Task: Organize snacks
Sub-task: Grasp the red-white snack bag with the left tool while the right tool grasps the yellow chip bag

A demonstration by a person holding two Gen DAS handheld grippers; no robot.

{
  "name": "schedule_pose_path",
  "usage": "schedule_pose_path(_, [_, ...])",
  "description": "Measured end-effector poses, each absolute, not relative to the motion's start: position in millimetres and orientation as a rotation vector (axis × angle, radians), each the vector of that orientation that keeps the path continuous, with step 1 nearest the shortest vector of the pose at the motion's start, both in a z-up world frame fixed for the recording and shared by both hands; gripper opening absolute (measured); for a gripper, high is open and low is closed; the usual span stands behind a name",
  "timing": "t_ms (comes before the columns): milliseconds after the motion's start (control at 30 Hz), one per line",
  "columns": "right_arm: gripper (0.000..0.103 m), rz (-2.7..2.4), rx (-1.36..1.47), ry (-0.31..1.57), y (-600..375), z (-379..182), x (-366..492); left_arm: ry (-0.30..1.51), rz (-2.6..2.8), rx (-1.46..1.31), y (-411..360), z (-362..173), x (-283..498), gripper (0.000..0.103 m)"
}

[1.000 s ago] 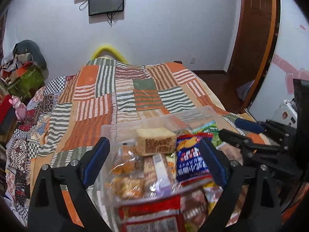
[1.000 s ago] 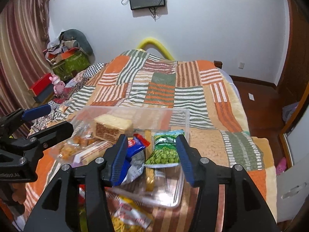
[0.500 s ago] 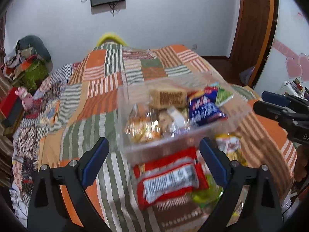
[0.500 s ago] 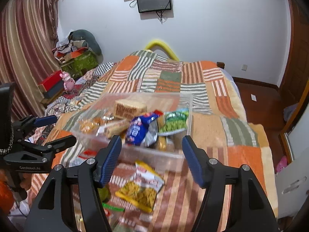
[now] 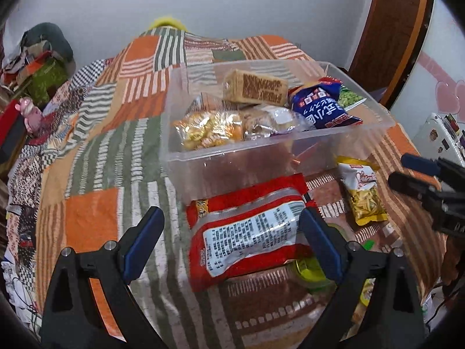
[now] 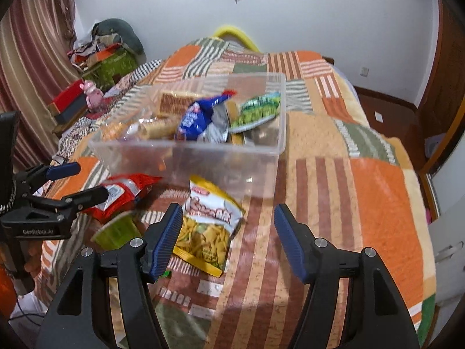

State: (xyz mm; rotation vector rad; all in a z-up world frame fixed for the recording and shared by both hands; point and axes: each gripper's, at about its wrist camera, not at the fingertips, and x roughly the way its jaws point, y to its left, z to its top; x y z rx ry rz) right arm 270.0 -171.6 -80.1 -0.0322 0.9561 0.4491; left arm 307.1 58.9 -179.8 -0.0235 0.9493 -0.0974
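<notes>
A clear plastic bin (image 5: 221,160) (image 6: 186,157) on the patchwork bed holds several snack packs, among them a blue bag (image 5: 322,107) and a green pea bag (image 6: 255,110). In front of it lie a red snack bag (image 5: 247,229) (image 6: 122,192), a yellow chips bag (image 5: 363,195) (image 6: 209,226) and a green jelly cup (image 6: 116,229). My left gripper (image 5: 232,238) is open and empty, above the red bag. My right gripper (image 6: 228,238) is open and empty, above the yellow bag's right side.
The striped patchwork blanket (image 6: 363,189) covers the bed. Clutter and boxes (image 6: 107,58) stand at the far left by a curtain. A wooden door (image 5: 389,29) and the bed's right edge lie to the right.
Both grippers have pulled back and away from the bin. The loose red, yellow and green snacks in front of it have come into view. Both stay open.
</notes>
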Motion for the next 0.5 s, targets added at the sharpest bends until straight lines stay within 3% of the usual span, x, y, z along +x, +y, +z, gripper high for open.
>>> schedule_pose_path(500, [0.062, 0.476, -0.048, 1.007, -157.2, -93.4, 273.4, 0.969, -0.136, -0.079, 60.9, -186.2, 307.1, 0.099])
